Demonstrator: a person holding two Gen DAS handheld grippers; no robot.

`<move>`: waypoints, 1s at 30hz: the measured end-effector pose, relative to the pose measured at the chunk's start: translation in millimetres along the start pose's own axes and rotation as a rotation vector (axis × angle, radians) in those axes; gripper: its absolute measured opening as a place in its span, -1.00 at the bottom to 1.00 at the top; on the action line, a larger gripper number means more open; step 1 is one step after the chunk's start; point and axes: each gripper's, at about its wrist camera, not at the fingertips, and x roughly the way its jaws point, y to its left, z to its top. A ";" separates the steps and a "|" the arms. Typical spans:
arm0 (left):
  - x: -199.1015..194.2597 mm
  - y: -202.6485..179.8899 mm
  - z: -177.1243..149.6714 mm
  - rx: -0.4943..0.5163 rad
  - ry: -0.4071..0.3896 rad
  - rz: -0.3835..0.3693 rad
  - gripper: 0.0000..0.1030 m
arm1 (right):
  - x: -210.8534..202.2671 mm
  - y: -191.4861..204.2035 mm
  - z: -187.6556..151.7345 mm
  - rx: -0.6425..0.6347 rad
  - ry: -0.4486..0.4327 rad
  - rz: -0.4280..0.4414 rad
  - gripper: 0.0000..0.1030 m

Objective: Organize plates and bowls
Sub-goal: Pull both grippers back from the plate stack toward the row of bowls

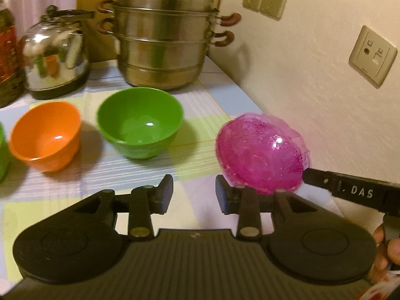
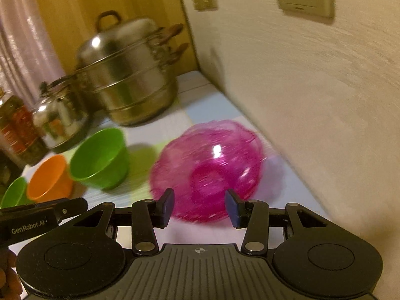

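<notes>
Listing my view: right hand-held gripper (image 2: pixel 199 208) clamps the pink bowl (image 2: pixel 207 167), tilted above the tabletop (image 1: pixel 200 95); left hand-held gripper (image 1: pixel 194 195) stands apart, empty, near green bowl (image 1: pixel 140 122) and orange bowl (image 1: pixel 46 135).

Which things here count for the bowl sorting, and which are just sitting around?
For the job:
- pink bowl, tilted, by the wall
- large green bowl
- orange bowl
- small green bowl, at the frame edge

Just lying about:
- steamer pot
- kettle
- jar
- wall sockets
</notes>
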 end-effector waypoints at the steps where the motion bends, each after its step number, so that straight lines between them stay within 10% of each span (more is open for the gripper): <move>1: -7.3 3.6 -3.2 -0.002 -0.005 0.009 -0.34 | -1.7 5.5 -3.1 -0.008 0.004 0.011 -0.13; 30: -99.2 172.2 -64.4 -0.226 -0.052 0.263 -0.05 | 20.0 192.0 -58.2 -0.307 0.110 0.283 -0.13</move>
